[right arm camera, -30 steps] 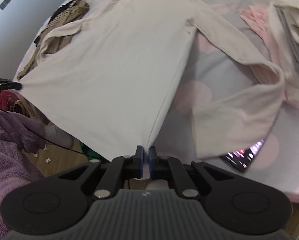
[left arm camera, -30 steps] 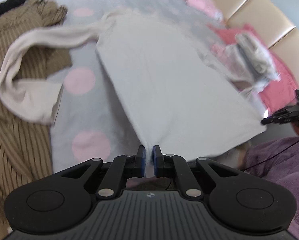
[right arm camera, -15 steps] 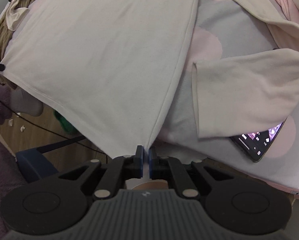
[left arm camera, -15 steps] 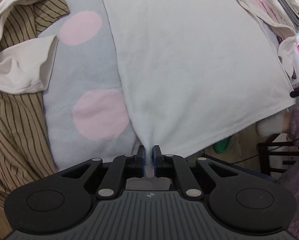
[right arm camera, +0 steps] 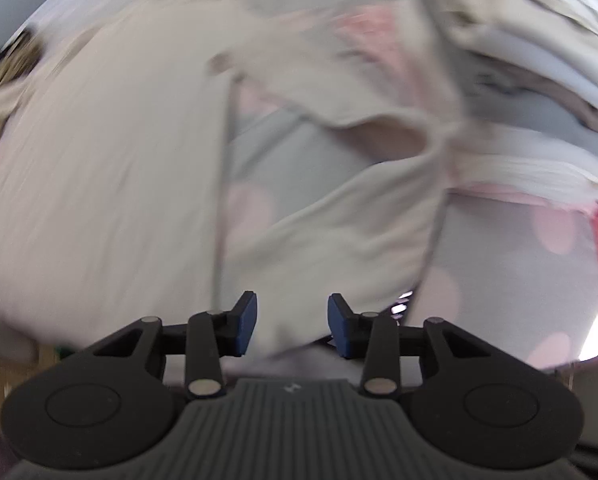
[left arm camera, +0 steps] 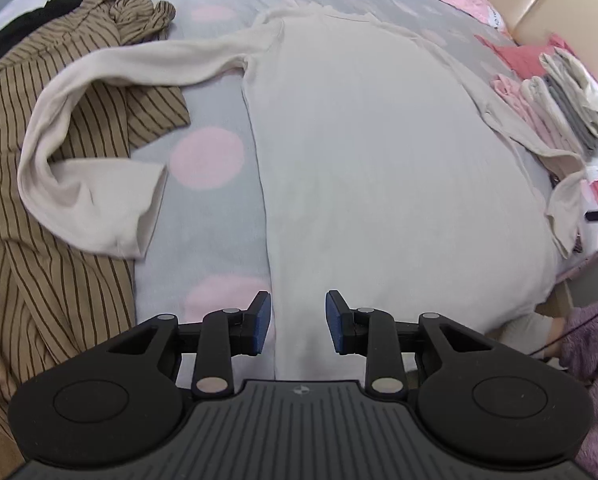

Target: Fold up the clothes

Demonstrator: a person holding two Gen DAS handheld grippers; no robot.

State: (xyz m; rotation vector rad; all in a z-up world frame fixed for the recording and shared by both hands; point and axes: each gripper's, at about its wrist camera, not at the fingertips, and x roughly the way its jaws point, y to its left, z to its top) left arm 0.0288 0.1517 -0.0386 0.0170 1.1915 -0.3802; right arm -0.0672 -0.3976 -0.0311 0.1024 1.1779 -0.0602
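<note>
A cream long-sleeved top (left arm camera: 371,152) lies spread flat on the grey bedspread with pink dots (left arm camera: 207,156), its hem hanging over the near bed edge. Its left sleeve (left arm camera: 95,184) curls over a brown striped garment. My left gripper (left arm camera: 297,322) is open and empty above the hem's left corner. My right gripper (right arm camera: 291,322) is open and empty over the end of the top's right sleeve (right arm camera: 339,232); the top's body (right arm camera: 99,184) lies to its left. The right wrist view is blurred.
A brown striped garment (left arm camera: 39,280) and a black one (left arm camera: 27,28) lie at the left. Folded pink and grey clothes (left arm camera: 555,88) are stacked at the right, by a beige headboard (left arm camera: 547,0). A phone (right arm camera: 403,304) peeks from under the right sleeve. A purple fleece sleeve (left arm camera: 595,344) is at lower right.
Both grippers have opened and let go of the top's hem corners. The top now lies flat on the bed. The right gripper has swung right, toward the right sleeve.
</note>
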